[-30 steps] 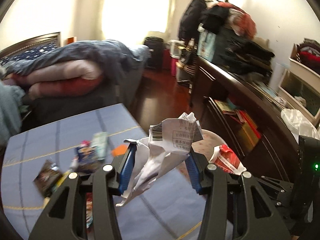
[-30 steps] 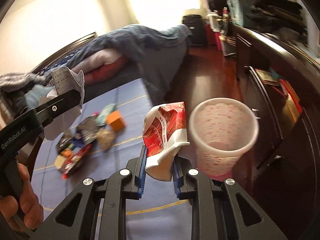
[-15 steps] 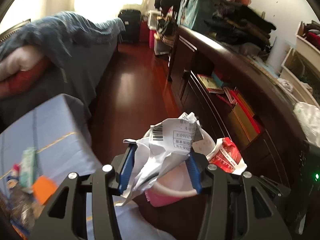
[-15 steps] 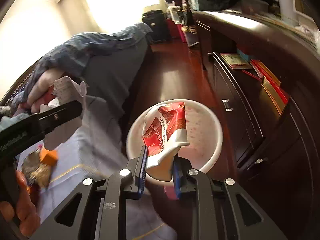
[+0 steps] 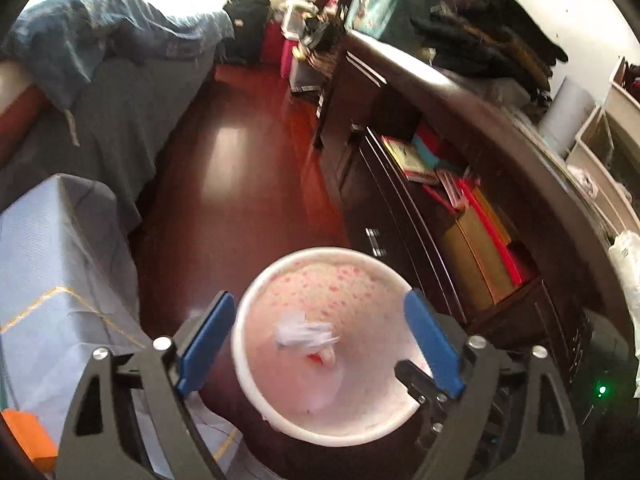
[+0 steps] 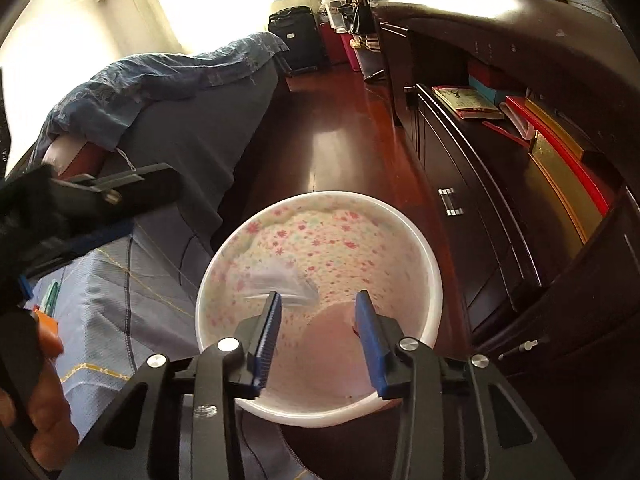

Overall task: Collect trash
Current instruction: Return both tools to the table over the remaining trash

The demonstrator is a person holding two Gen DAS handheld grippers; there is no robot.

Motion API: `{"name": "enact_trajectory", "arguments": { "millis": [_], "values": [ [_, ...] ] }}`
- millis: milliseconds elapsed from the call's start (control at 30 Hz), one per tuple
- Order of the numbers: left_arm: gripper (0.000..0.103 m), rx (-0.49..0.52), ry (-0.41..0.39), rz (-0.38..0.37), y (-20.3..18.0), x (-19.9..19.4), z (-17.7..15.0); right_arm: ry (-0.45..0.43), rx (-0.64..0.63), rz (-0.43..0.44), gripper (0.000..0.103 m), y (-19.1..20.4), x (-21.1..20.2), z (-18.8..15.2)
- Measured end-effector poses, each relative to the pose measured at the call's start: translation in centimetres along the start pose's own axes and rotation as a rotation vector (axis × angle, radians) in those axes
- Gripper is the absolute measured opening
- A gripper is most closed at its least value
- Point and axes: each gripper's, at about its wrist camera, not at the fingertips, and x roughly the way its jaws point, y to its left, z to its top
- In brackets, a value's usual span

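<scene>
A white bin (image 5: pixel 280 280) with a flowered pink liner stands on the floor below both grippers; it also shows in the right wrist view (image 6: pixel 434 280). My left gripper (image 5: pixel 320 340) is open and empty above it. Crumpled white paper (image 5: pixel 306 336) lies blurred inside the bin, with a bit of red wrapper (image 5: pixel 318 358) under it. My right gripper (image 6: pixel 318 332) is open and empty over the bin. The paper (image 6: pixel 280 282) shows blurred inside the bin there. The left gripper's finger (image 6: pixel 120 192) juts in at left.
A table with a blue cloth (image 5: pixel 52 280) stands left of the bin, with an orange block (image 5: pixel 28 436) on it. A dark wooden cabinet (image 5: pixel 460 240) with books runs along the right. A bed (image 6: pixel 180 120) lies beyond. Red wood floor (image 5: pixel 240 160) stretches ahead.
Both grippers have opened over the bin. The crumpled paper and the red-and-white wrapper have dropped out of them into the bin. Both views now look further down into the bin.
</scene>
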Motion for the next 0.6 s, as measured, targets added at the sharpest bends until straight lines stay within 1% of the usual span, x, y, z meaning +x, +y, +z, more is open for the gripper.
{"name": "enact_trajectory", "arguments": {
  "millis": [100, 133, 200, 267, 333, 367, 400, 433, 500, 600],
  "values": [
    [0.09, -0.009, -0.021, 0.025, 0.3, -2.2, 0.0, -0.002, -0.013, -0.008, 0.049, 0.9, -1.2, -0.5],
    [0.091, -0.009, -0.033, 0.046, 0.4, -3.4, -0.2, -0.001, -0.017, -0.014, 0.051, 1.2, -1.6, -0.7],
    [0.094, 0.0, -0.052, 0.085, 0.5, -4.9, -0.6, -0.006, -0.026, -0.013, 0.059, 2.0, -2.5, -1.1],
    [0.097, 0.013, -0.077, 0.146, 0.8, -7.2, -1.3, -0.014, -0.04, -0.005, 0.064, 3.2, -3.9, -1.6],
    [0.099, 0.019, -0.092, 0.209, 1.2, -9.4, -2.3, -0.018, -0.063, 0.006, 0.069, 4.6, -5.1, -2.2],
    [0.099, 0.017, -0.095, 0.228, 1.5, -10.1, -2.5, -0.018, -0.073, 0.016, 0.072, 5.3, -5.7, -2.5],
    [0.099, 0.012, -0.101, 0.247, 1.9, -11.0, -2.9, -0.018, -0.08, 0.026, 0.073, 5.8, -6.1, -2.7],
    [0.099, -0.004, -0.103, 0.286, 2.8, -11.9, -3.5, -0.017, -0.092, 0.047, 0.073, 6.6, -6.7, -3.0],
    [0.099, -0.031, -0.081, 0.334, 4.1, -12.5, -4.1, -0.016, -0.113, 0.084, 0.073, 7.9, -7.6, -3.4],
    [0.099, -0.135, -0.044, 0.386, 7.3, -12.7, -5.1, -0.019, -0.15, 0.124, 0.074, 9.6, -9.0, -4.1]
  ]
}}
